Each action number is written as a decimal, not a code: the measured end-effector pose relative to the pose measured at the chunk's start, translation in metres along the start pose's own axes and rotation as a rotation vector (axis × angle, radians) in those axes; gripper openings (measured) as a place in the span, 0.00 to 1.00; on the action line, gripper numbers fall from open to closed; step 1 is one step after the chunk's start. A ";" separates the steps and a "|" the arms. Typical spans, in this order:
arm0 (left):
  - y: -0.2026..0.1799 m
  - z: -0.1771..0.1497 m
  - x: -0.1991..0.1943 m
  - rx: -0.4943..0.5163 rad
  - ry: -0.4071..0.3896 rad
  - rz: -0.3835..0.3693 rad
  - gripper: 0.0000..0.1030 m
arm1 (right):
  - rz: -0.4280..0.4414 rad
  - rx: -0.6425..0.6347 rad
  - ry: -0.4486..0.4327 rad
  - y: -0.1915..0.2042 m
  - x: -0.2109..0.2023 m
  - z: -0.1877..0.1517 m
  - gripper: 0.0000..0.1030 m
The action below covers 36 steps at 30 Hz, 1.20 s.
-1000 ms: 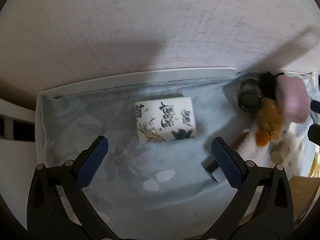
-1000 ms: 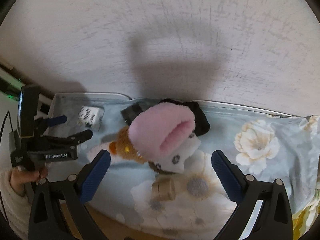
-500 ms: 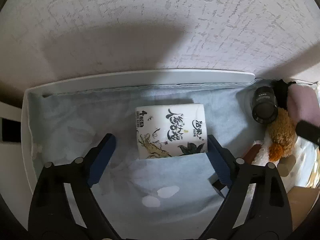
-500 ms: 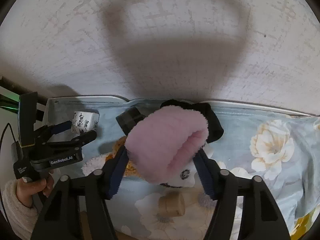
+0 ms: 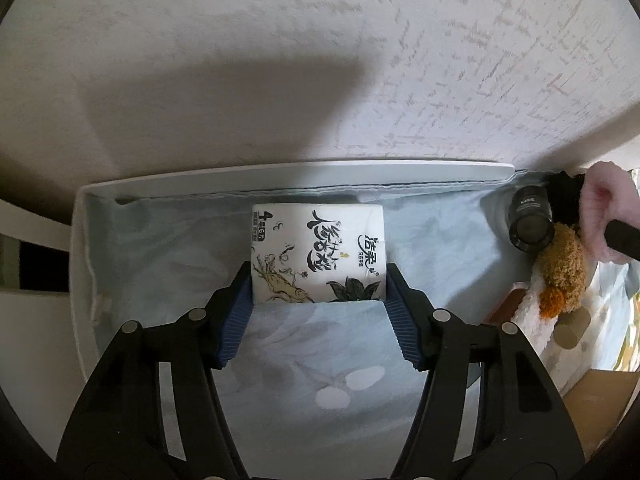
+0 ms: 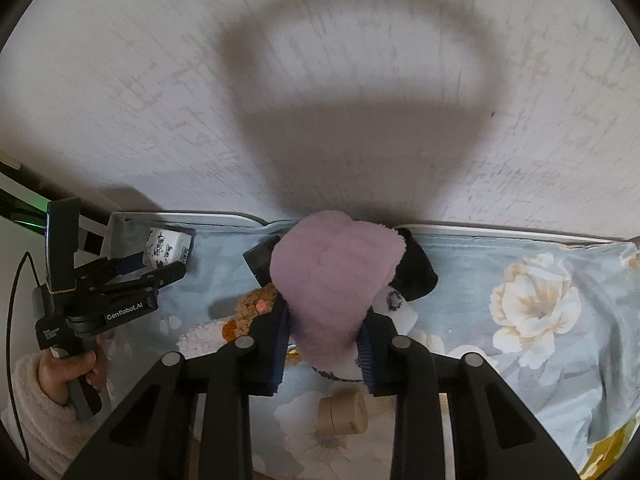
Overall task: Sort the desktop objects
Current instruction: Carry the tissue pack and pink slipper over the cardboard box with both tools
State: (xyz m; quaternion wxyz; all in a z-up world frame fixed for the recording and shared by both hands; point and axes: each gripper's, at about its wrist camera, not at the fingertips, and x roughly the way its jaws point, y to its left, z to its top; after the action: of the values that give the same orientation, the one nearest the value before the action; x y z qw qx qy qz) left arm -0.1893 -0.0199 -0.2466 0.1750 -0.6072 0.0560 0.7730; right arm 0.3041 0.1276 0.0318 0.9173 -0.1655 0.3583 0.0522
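A white tissue pack (image 5: pixel 318 254) with black lettering lies on the blue floral cloth near the wall. My left gripper (image 5: pixel 319 288) is shut on its near end, blue pads on both sides. It also shows small in the right wrist view (image 6: pixel 166 250), held by the left gripper (image 6: pixel 154 266). My right gripper (image 6: pixel 322 340) is shut on a pink fluffy slipper (image 6: pixel 330 280), which hides what is under it. The slipper's edge shows in the left wrist view (image 5: pixel 600 204).
A black lens-like cylinder (image 5: pixel 530 224) and a brown and white plush toy (image 5: pixel 560 276) lie right of the tissue pack. A tan spool (image 6: pixel 344 412) lies under my right gripper. A black item (image 6: pixel 416 268) sits behind the slipper. The wall (image 5: pixel 280 60) is close behind.
Both grippers moved forward and closed. The left one closed on the tissue pack, the right one on the pink slipper.
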 end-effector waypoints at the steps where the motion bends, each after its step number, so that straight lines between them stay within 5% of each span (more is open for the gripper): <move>1: -0.001 -0.002 -0.003 0.006 -0.002 0.004 0.58 | -0.003 -0.005 -0.003 0.001 -0.004 0.000 0.27; 19: -0.037 -0.059 -0.090 0.091 -0.068 0.000 0.58 | -0.016 -0.071 -0.053 0.006 -0.075 -0.015 0.27; 21: -0.041 -0.055 -0.101 0.113 -0.074 -0.017 0.58 | -0.010 -0.075 -0.071 0.006 -0.089 -0.022 0.27; 23: -0.030 -0.010 -0.095 0.133 -0.077 -0.033 0.58 | -0.003 -0.092 -0.083 0.008 -0.102 -0.031 0.27; 36: -0.046 -0.046 -0.202 0.276 -0.144 -0.098 0.58 | -0.027 -0.187 -0.132 0.029 -0.165 -0.092 0.27</move>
State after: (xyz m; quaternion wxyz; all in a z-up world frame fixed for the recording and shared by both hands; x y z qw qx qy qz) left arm -0.0910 -0.0319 -0.0588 0.2978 -0.5227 0.1194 0.7899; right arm 0.1178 0.1274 0.0722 0.9201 -0.2512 0.2885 0.0838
